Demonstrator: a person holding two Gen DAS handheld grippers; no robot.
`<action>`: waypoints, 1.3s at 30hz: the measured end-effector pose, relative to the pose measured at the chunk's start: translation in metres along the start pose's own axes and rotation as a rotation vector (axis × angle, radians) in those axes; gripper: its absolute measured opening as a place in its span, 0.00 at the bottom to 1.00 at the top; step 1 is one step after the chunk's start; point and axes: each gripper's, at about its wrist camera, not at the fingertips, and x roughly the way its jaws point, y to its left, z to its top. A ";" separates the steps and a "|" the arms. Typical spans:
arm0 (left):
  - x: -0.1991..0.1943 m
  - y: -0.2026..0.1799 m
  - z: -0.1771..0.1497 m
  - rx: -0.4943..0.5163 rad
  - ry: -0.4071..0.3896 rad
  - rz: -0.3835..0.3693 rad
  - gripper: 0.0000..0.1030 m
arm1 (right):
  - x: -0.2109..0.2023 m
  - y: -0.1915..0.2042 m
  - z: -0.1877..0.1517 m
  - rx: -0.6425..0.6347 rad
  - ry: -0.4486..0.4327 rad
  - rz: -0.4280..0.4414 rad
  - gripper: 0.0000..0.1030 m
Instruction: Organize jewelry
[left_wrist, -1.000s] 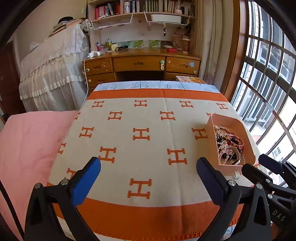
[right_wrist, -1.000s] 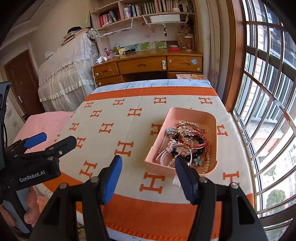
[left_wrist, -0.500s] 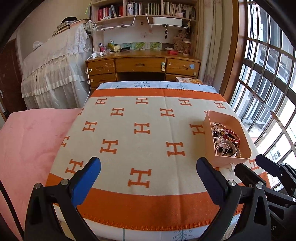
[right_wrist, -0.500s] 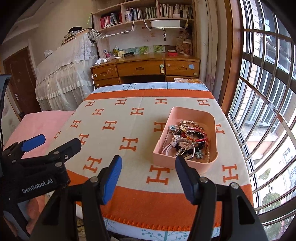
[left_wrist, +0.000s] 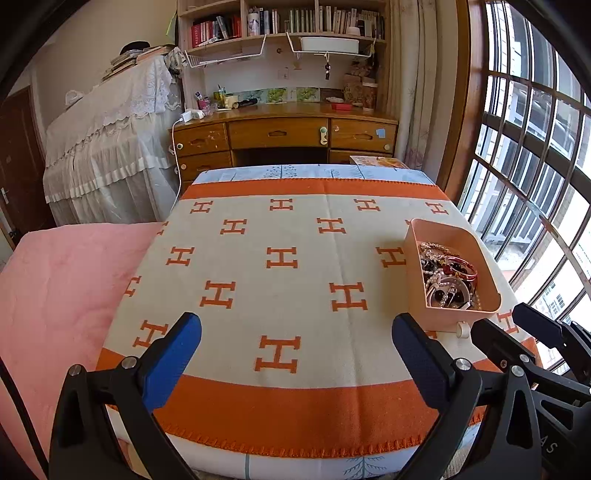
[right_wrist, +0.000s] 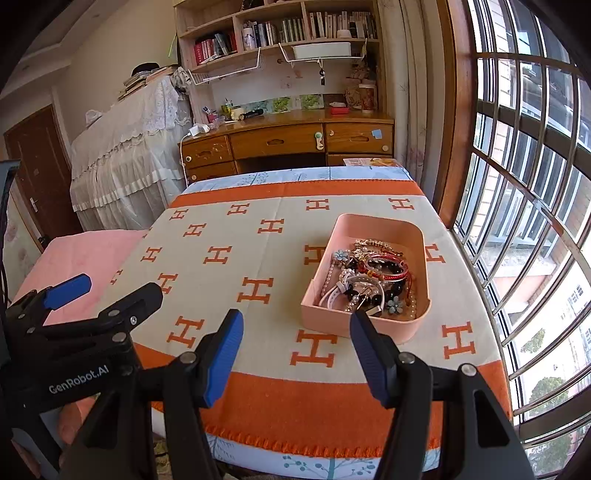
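While our left gripper (left_wrist: 295, 354) and right gripper (right_wrist: 295, 339) hover with fingers spread wide, holding nothing, all jewelry (right_wrist: 369, 280) lies heaped in the pink tray (right_wrist: 380, 223) at two o'clock.

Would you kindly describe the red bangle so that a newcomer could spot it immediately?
Find the blanket patterned with orange H shapes, then the pink tray on its window side. Inside, amid the tangled jewelry, the red bangle lies across the middle, the only bright red ring among pale pearls and dark beads.
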 end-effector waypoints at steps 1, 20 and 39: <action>0.000 0.000 0.000 -0.001 0.000 0.001 0.99 | 0.000 0.000 0.000 0.000 -0.001 0.003 0.59; -0.004 0.001 -0.004 0.008 -0.005 0.053 0.99 | 0.002 0.003 -0.004 0.002 0.001 0.024 0.59; 0.001 0.009 -0.003 -0.009 0.022 0.055 0.99 | 0.013 0.008 -0.002 -0.002 0.026 0.037 0.59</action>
